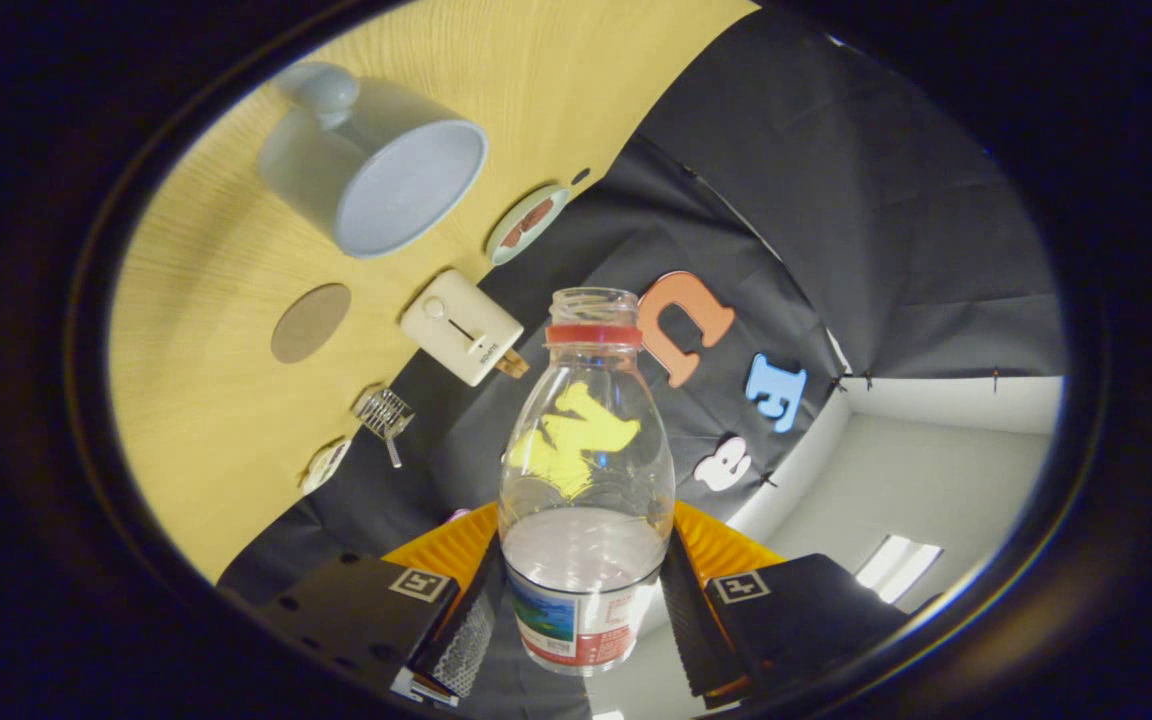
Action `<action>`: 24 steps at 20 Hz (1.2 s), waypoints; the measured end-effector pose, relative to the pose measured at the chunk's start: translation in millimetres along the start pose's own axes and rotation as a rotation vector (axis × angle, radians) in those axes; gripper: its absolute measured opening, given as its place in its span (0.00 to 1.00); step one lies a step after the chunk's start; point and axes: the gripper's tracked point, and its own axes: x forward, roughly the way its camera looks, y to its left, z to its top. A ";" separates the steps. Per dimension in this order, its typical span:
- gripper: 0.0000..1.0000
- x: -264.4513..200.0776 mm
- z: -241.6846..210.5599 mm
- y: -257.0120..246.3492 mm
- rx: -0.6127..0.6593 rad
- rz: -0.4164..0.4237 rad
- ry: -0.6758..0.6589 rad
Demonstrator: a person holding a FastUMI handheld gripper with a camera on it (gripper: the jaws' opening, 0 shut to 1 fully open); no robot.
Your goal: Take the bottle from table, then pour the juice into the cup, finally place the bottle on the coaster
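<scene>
Gripper [584,610] was clamped on the bottle [586,470], one finger pressed to each side of its lower body at the label band. Bottle sat between the fingers, neck pointing ahead along them, cap off, open mouth showing above a red collar ring. Clear plastic, pale liquid pooled in the lower part near the fingers, upper part see-through. Label had red and blue-green print, not read.

View was rolled hard, so the wooden table [216,400] ran from about 8 o'clock up to 12 o'clock of the bottle, with the black booth wall [836,200] behind and to 2 o'clock.

Cup [376,160] stood on the table at about 11 o'clock from the bottle mouth, well apart from it, pale grey-blue, rounded handle on its far side, opening facing the camera; could not tell what was inside. Coaster [310,322], a flat brown disc, lay on the table at 9 o'clock from the bottle mouth, apart from the cup and bare.

Small cream box with a slider [461,326] sat between coaster and bottle neck, at the table edge. Round dish with something brown on it [528,222] lay at 11 o'clock, near the cup, also at the table edge. Small wire item [383,412] and a small white oval piece [325,465] lay at 8 to 9 o'clock of the bottle's body. White wall panel [916,470] at 3 o'clock.
</scene>
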 end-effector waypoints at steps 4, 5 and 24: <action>0.80 1.8 -12.8 20.6 0.197 0.076 0.058; 0.80 -0.1 -12.7 30.8 0.281 0.121 0.072; 0.81 -34.6 -12.3 10.9 1.616 0.349 0.299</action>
